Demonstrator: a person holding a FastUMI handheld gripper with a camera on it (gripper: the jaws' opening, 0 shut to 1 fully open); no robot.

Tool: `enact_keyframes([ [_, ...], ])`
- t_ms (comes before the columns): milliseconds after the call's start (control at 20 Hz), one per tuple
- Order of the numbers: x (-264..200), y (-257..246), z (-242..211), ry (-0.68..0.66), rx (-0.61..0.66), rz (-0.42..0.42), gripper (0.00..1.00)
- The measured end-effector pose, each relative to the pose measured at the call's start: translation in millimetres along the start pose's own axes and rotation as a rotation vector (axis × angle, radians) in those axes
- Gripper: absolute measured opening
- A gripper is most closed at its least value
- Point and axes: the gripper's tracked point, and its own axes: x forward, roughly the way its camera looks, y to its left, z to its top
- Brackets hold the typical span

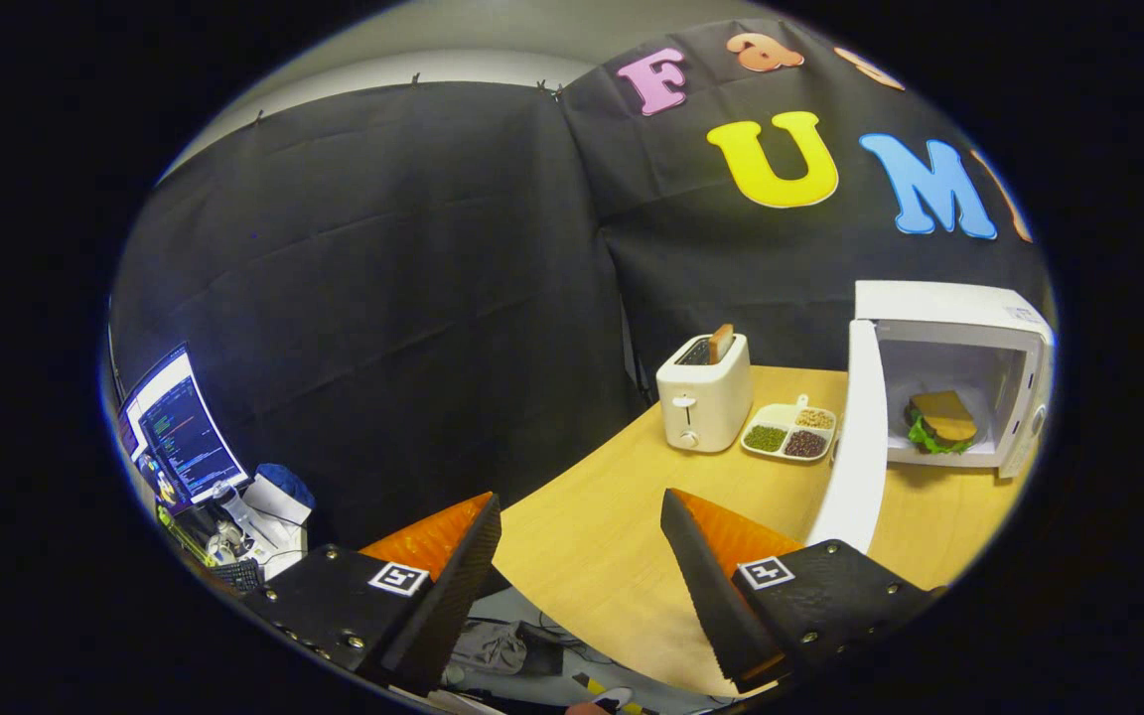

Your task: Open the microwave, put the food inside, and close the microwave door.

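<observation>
— The sandwich [941, 420] sits inside the microwave [969, 377]; the gripper [582, 536] hangs spread, holding nothing.

— Only its door [855, 437] is left. Swing wide and it could clip the bean tray [788, 430] beside the toaster [703, 392].

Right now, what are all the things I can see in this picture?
microwave: one, white, on the table's far end, door swung open
sandwich: one, brown with green leaf, inside the microwave
toaster: one, white, beside the tray, a slice in its slot
tray: one, white, three compartments of beans, between toaster and microwave
table: one, light wood
monitor: one, lit, beyond the table's edge
hand-held gripper: one, fingers open, holding nothing, over the table's near edge
</observation>
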Motion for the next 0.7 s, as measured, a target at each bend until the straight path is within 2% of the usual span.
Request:
enact_keyframes([
  [350, 18, -14, -56, 0.11, -0.023, -0.002, 0.95],
  [450, 23, -26, -68, 0.132, -0.031, -0.032, 0.79],
  [500, 26, -32, -73, 0.138, -0.046, -0.049, 0.61],
  [550, 28, -40, -77, 0.138, -0.068, -0.078, 0.5],
  [600, 31, -43, -83, 0.156, -0.086, -0.08, 0.3],
  [650, 30, -47, -89, 0.175, -0.099, -0.084, 0.29],
  [700, 33, -56, -94, 0.182, -0.127, -0.125, 0.29],
])
